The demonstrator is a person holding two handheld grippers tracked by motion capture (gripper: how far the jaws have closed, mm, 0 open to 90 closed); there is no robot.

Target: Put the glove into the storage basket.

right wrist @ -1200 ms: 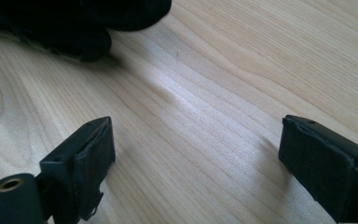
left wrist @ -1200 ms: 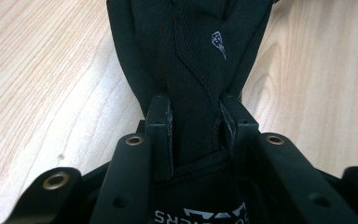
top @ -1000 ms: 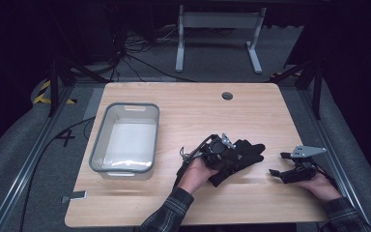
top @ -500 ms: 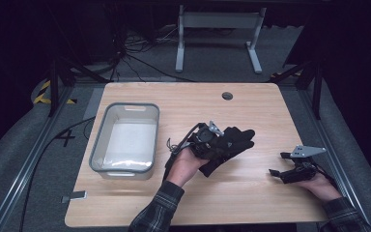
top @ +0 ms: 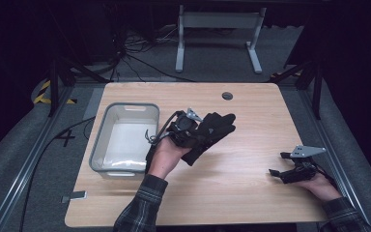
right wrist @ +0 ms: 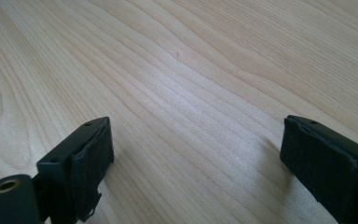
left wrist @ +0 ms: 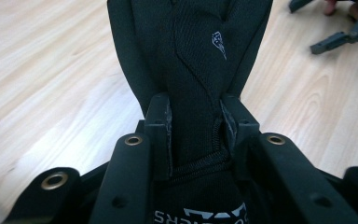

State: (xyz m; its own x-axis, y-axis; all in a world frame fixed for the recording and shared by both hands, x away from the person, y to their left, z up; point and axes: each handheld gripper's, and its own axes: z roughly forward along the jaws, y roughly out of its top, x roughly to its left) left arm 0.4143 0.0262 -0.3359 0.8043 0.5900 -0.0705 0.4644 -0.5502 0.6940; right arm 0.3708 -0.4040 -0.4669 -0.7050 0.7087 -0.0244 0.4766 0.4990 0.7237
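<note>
Moved up and toward bin [top: 125, 137] since before: left tongs [left wrist: 193, 123] clamped on black glove [top: 207, 133], held above table [top: 251, 193] just beside bin; right tongs [top: 282, 166] wide, well away from bin

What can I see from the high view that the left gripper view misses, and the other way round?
The high view alone takes in the grey bin left of the glove, the person's plaid sleeve and the floor around the table.

The left gripper view alone gives the close detail: the pads pinching the glove's cuff, a small white logo on the fabric and white lettering near the cuff.

Both show the black glove gripped by the left gripper, the wooden tabletop and the right gripper.
</note>
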